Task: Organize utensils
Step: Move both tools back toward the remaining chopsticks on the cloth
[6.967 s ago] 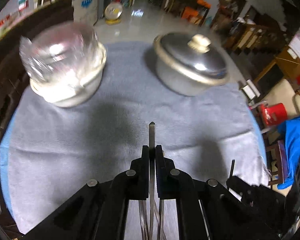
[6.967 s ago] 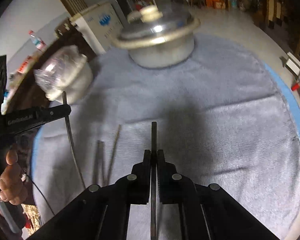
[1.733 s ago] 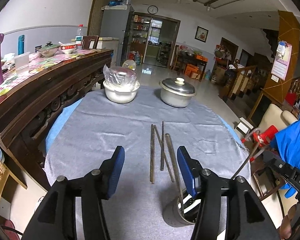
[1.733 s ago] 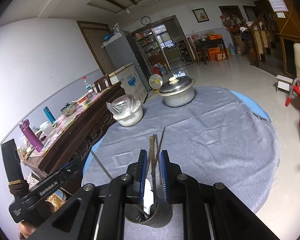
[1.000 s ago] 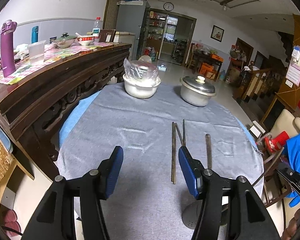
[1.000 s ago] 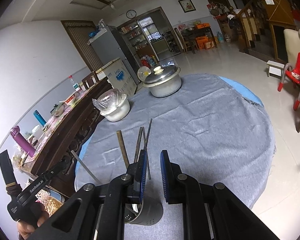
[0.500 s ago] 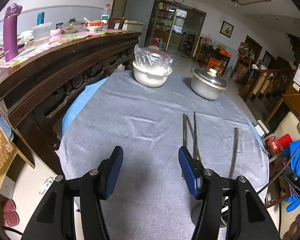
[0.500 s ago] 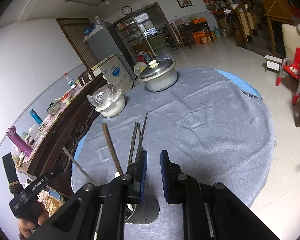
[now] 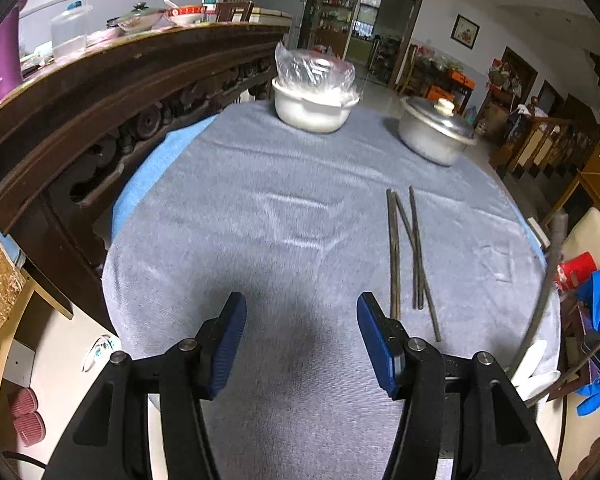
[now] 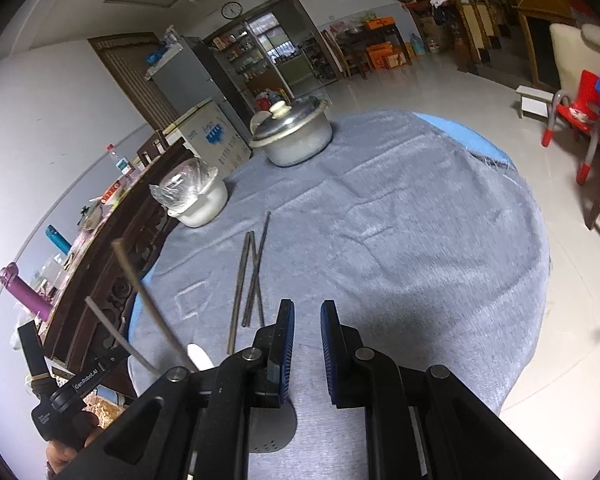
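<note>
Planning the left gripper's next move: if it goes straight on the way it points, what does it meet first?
Probably bare grey tablecloth: nothing lies between the open left gripper fingers. The dark chopsticks lie off to its right.

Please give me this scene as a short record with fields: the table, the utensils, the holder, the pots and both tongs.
table: round, grey cloth
chopsticks: loose on the cloth, some crossing
holder: dark cup at the near edge, under the right tongs
bowl: white, plastic-covered, far side
pot: metal, lidded, far side
left tongs: open, empty
right tongs: narrow gap, nothing between
</note>
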Available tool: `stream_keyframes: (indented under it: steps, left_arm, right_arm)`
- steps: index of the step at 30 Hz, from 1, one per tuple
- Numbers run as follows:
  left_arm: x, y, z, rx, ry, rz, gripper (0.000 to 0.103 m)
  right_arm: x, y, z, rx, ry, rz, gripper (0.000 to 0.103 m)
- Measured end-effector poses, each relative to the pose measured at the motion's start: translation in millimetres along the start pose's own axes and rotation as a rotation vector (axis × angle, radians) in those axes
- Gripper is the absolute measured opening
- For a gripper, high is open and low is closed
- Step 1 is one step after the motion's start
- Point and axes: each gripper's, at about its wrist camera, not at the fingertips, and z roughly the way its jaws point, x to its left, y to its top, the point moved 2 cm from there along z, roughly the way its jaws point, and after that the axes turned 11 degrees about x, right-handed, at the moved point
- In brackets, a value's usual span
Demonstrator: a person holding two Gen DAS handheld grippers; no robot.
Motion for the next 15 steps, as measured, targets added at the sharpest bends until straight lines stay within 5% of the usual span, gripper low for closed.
stream_keyframes:
  steps: [15]
  left_arm:
    - [-19, 39, 73, 0.093, 0.004, 0.09, 0.058]
  right_arm:
    - [-46, 11, 60, 0.125, 0.005, 0.096, 0.015]
